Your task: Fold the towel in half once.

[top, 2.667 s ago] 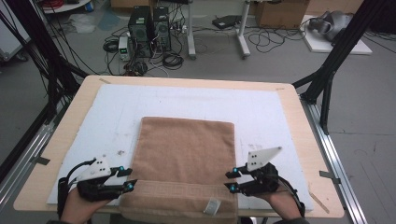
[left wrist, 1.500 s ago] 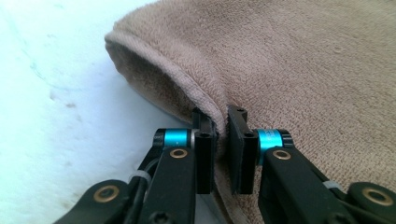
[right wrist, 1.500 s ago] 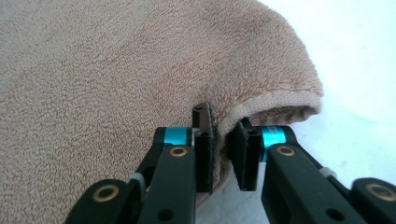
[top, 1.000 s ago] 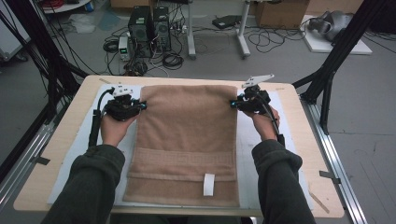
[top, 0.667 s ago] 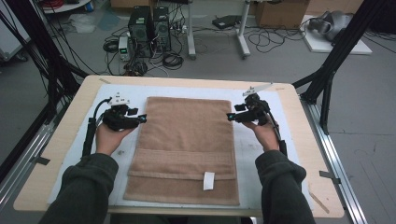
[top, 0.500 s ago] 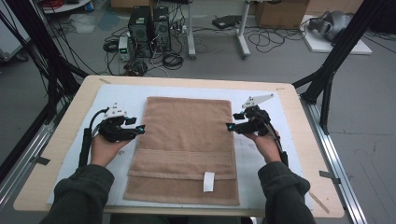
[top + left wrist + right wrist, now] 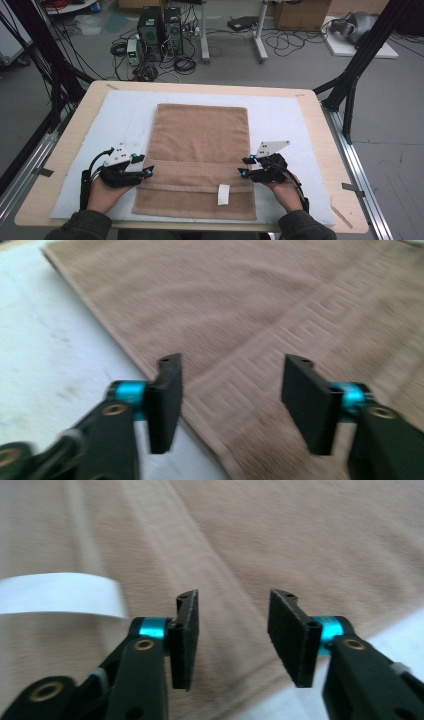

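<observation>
A brown towel lies spread flat on the white mat, with a white label near its near end. My left gripper hovers at the towel's left edge. In the left gripper view it stands open over that edge and the woven band; its jaws have just been opening, with nothing between them. My right gripper is at the towel's right edge. It is open above the cloth beside the label; its jaws have just been closing somewhat, pinching nothing.
The mat covers a wooden table framed by metal rails. Bare mat lies on both sides of the towel. Computer cases, cables and black stand legs are on the floor beyond the far edge.
The towel, folded in half earlier, now lies unfolded. Both grippers let go of its far corners and moved back along its sides to its near part, sinking toward the table.
</observation>
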`<state>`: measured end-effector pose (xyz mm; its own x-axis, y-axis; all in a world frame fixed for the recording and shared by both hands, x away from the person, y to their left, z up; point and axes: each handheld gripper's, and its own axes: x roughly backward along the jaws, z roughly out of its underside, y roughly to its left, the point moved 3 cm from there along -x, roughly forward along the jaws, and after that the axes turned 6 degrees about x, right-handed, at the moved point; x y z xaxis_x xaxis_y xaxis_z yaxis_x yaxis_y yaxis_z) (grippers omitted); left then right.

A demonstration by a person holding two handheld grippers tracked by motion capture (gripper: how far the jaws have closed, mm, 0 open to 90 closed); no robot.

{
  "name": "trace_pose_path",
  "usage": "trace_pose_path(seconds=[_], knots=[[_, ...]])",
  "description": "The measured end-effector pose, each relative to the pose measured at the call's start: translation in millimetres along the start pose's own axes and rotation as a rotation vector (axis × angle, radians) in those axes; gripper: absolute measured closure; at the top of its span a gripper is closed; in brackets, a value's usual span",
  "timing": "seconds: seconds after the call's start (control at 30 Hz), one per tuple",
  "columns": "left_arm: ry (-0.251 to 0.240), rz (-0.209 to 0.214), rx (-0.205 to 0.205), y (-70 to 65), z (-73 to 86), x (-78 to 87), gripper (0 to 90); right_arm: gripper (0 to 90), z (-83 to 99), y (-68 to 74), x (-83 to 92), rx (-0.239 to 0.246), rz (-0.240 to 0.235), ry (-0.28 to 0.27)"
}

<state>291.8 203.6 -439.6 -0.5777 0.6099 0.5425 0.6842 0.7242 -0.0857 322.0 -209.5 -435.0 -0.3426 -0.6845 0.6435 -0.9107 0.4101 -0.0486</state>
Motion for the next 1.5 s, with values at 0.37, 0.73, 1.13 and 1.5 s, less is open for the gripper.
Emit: trace_pose_path(seconds=[0.37,0.73,1.13,1.5], knots=[[0.092,0.047,-0.017,-5.6,23.2,-13.6,71.1,62.6,23.6,18.9,-13.5,0.013,-0.051,0.066],[0.106,0.046,-0.007,-7.0,19.3,-12.3,87.0,84.9,14.2,19.7,-11.0,0.052,-0.044,0.089],[0.018,0.07,0.001,-9.2,-11.6,20.4,87.4,84.6,-11.7,16.4,22.2,0.062,-0.038,-0.017],[0.036,0.113,-0.072,-41.7,9.1,58.3,83.3,77.1,-16.6,64.2,55.7,0.172,-0.16,-0.014]])
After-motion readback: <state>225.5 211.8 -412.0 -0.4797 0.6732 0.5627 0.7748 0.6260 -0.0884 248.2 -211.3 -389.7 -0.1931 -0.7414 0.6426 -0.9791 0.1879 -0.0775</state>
